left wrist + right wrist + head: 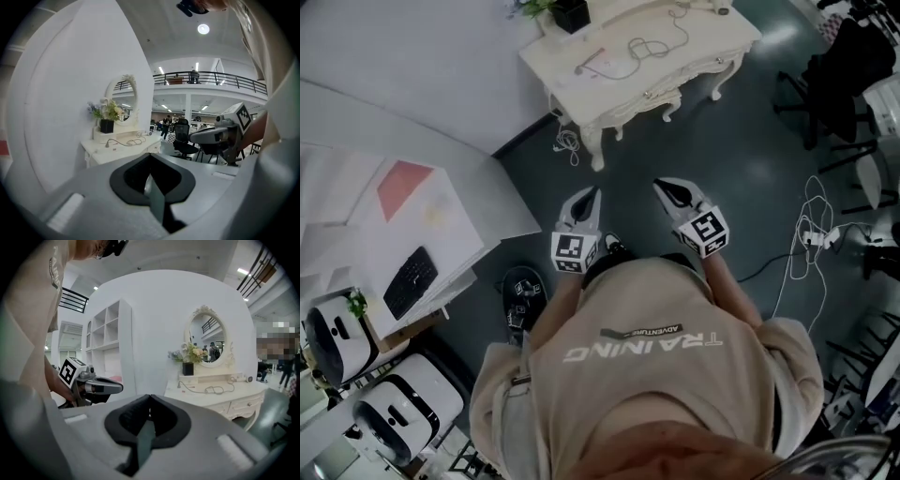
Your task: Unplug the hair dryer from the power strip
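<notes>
A white dressing table (609, 94) stands ahead of me, across a stretch of dark floor. A thin cable (642, 47) lies looped on its top, also seen as the cable (208, 390) and the cable (126, 142). At the table's far end lies a small white device (241, 378), possibly the hair dryer; it is too small to tell. My left gripper (592, 194) and right gripper (662, 187) are held side by side at waist height, pointing at the table and well short of it. Both the left gripper (150, 157) and the right gripper (150, 397) are shut on nothing.
A potted plant (188, 357) and an oval mirror (208, 341) sit at the table's back. A white power strip with tangled cables (818, 237) lies on the floor at right, near black office chairs (834, 84). A desk with a keyboard (411, 279) is at left.
</notes>
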Demonstrator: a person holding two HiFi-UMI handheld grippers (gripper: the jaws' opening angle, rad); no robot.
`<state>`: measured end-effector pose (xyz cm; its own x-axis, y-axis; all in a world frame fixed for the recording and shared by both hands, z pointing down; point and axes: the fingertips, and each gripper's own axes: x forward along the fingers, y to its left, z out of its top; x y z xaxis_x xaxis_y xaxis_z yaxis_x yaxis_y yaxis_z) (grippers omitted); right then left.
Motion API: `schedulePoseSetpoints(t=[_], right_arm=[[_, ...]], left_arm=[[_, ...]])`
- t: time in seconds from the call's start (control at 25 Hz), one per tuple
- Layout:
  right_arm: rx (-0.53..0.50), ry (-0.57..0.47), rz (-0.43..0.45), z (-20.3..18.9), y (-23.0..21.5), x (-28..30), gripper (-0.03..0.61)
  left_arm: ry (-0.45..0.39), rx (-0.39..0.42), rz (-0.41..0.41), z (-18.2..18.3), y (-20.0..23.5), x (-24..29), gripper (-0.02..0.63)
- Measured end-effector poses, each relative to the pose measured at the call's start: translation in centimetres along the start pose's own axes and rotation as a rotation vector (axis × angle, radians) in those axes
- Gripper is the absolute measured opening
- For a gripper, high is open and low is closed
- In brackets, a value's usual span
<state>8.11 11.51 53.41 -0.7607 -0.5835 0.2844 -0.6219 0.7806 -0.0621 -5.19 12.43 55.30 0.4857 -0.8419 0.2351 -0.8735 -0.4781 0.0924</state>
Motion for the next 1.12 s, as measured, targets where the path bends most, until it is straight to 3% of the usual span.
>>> schedulePoseSetpoints(t=[0.24, 0.52, 0.8, 0.96, 1.12], right_arm=[[0.03, 0.035, -0.027, 0.0, -0.7, 4.3, 0.005], [0.05, 0.06, -0.002, -0.5, -3.5, 8.0, 0.005], [0.153, -0.022, 0.002, 0.5, -12.1, 11.8, 0.005], [0.114, -0.07, 0.03, 3.0, -17.6, 14.5, 0.005], [0.086, -0.064, 0.042, 3.5, -22.6, 16.8, 0.005]], left_arm=[[0.005, -0.001, -0.044, 0.0, 4.5, 2.8, 0.006], [0.038, -0.04, -0.036, -0.6, 7.2, 6.5, 0.006], [0.08, 0.018, 0.014, 2.2, 8.9, 12.1, 0.006], [0.08, 0.061, 0.056, 5.3, 10.3, 16.0, 0.006], [0.065, 0.037, 0.126, 7.2, 11.8, 19.9, 0.006]])
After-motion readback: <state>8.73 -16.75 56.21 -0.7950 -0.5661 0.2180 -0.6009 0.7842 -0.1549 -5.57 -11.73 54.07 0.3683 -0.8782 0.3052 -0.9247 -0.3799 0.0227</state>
